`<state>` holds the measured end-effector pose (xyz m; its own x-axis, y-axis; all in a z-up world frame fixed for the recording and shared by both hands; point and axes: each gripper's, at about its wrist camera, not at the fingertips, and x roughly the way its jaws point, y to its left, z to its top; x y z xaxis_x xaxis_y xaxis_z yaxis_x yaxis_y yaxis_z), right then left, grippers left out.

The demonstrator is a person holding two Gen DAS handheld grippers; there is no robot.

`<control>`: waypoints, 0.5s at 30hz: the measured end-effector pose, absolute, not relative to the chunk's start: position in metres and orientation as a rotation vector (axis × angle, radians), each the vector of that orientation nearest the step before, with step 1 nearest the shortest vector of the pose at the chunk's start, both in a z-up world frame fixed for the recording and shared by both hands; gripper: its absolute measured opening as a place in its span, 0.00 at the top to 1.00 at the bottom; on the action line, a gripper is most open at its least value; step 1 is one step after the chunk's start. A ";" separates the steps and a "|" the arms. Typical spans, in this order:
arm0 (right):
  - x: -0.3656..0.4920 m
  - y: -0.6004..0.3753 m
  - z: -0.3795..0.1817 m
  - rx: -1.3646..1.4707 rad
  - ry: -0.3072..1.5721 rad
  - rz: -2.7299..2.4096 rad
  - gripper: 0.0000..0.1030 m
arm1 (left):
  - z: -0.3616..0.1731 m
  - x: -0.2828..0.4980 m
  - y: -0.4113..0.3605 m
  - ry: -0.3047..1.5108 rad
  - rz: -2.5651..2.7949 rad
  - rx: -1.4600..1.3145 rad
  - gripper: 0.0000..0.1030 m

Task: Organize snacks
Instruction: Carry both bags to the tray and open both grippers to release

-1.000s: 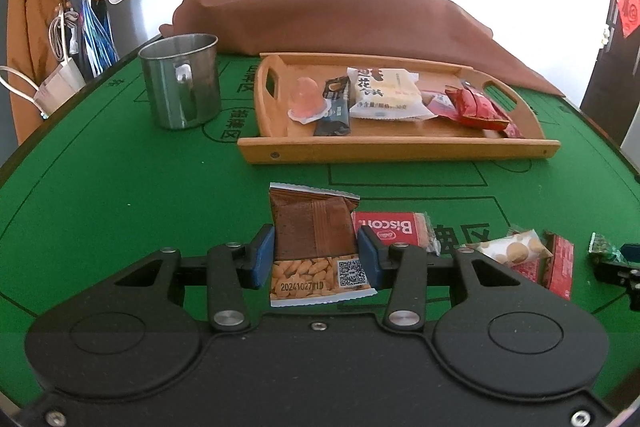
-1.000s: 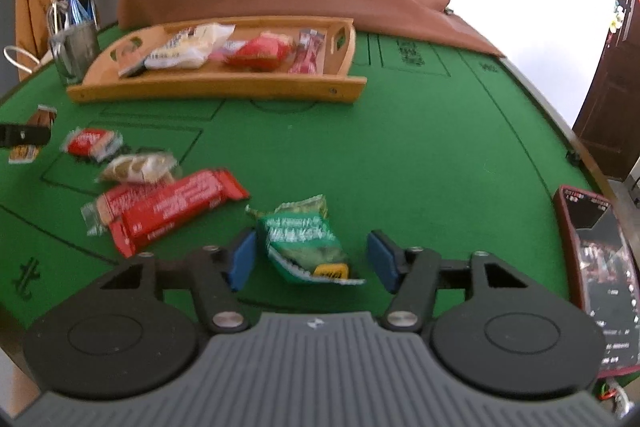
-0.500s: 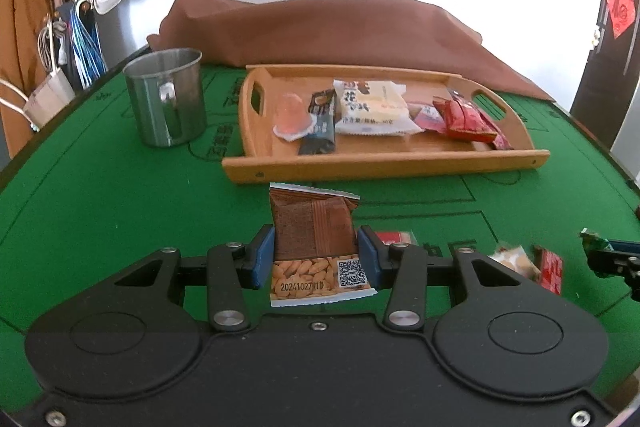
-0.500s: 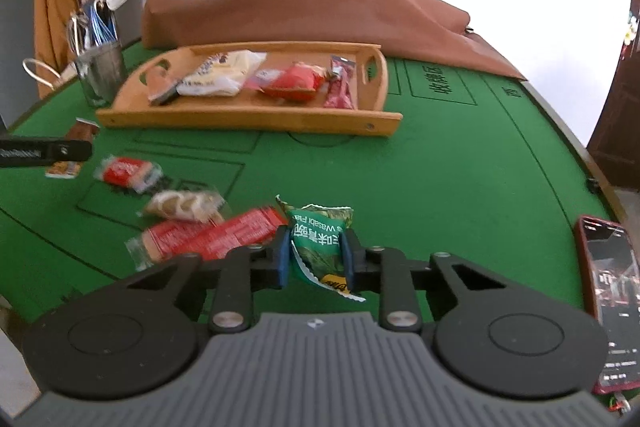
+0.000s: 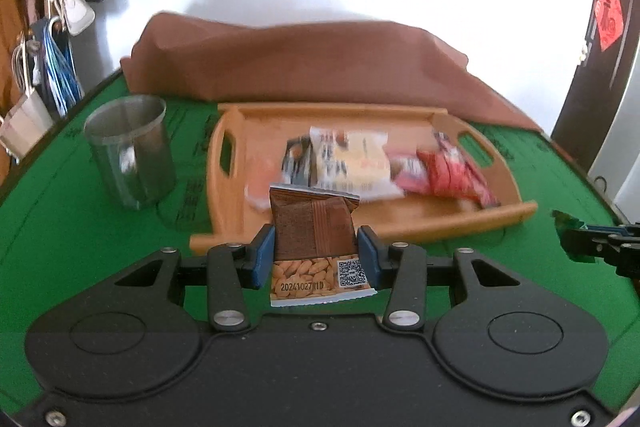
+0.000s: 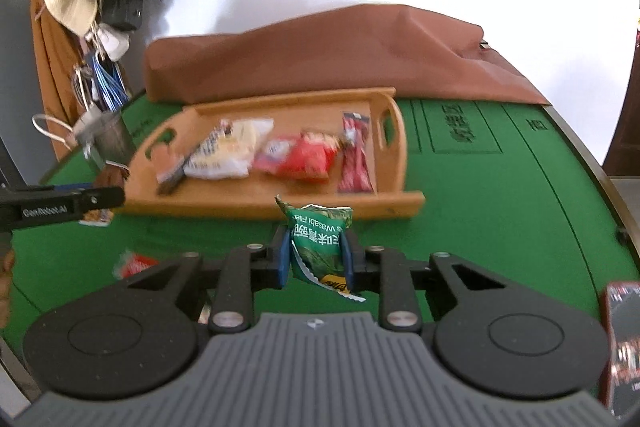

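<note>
My left gripper [image 5: 316, 259] is shut on a brown almond snack packet [image 5: 314, 227] and holds it above the green table, just in front of the wooden tray [image 5: 400, 223]. My right gripper [image 6: 316, 257] is shut on a green wasabi pea packet [image 6: 318, 239], held up close to the tray's front wall [image 6: 256, 205]. The tray holds several snacks: a white-yellow packet [image 5: 352, 163], red packets [image 5: 448, 175] and a dark bar. The right gripper shows at the right edge of the left wrist view [image 5: 596, 243]; the left gripper shows at the left edge of the right wrist view [image 6: 60, 207].
A metal mug [image 5: 130, 151] stands left of the tray. A brown cloth [image 5: 304, 67] lies behind it. A red snack packet [image 6: 134, 263] lies on the table near me. A phone [image 6: 622, 343] lies at the right table edge. Bags and hats hang at the far left.
Both grippers rose and moved forward toward the tray with their packets. The right gripper closed on the green packet a second ago and lifted it off the table.
</note>
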<state>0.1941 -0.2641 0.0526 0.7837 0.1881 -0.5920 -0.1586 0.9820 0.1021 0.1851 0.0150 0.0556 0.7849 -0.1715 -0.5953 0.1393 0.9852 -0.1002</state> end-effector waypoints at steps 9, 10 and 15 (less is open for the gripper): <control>0.267 -0.242 0.082 0.059 0.657 0.204 0.72 | 0.087 0.264 0.010 0.683 -0.147 -0.052 0.59; 0.275 -0.241 0.082 0.063 0.665 0.197 0.72 | 0.087 0.273 0.010 0.695 -0.139 -0.052 0.59; 0.319 -0.234 0.083 0.061 0.686 0.158 0.72 | 0.079 0.325 0.017 0.759 -0.097 -0.080 0.59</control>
<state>0.3186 -0.2345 0.0834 0.7624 0.1649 -0.6258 -0.1247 0.9863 0.1080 0.3247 0.0166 0.0786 0.7216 -0.1162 -0.6824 0.0586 0.9925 -0.1069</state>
